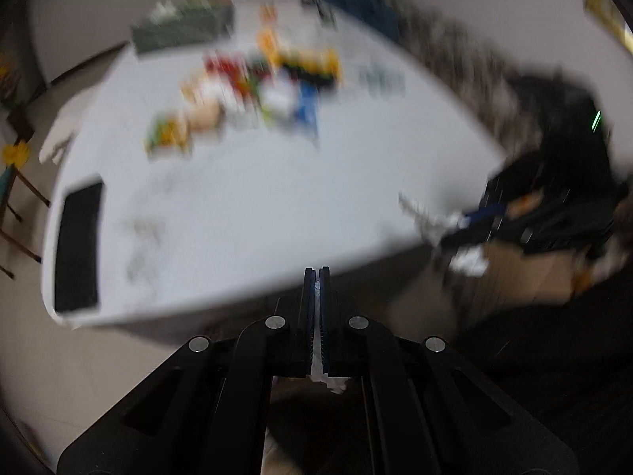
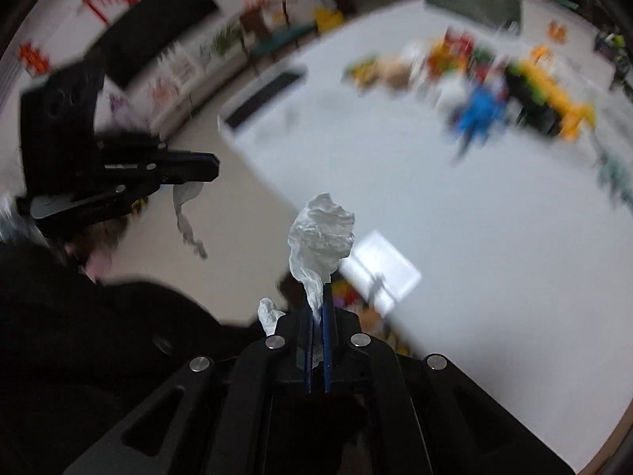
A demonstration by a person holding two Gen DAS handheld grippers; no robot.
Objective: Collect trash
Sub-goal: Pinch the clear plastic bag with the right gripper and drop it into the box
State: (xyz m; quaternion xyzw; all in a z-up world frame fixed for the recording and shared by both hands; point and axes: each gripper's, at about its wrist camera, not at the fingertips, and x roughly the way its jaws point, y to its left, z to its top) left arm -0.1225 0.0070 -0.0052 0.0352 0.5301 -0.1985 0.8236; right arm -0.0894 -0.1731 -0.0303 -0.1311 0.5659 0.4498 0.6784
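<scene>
My left gripper is shut on a thin strip of white tissue that shows between the pads and hangs out behind them. The right wrist view shows the same gripper at the left, off the table, with the tissue dangling below it. My right gripper is shut on a crumpled white tissue that sticks up past the fingertips. It appears in the left wrist view at the table's right edge. Both views are motion-blurred.
A white table carries a blurred pile of colourful packets, a green box at the back and a black flat object at its left end. A cardboard box sits below the table's right edge.
</scene>
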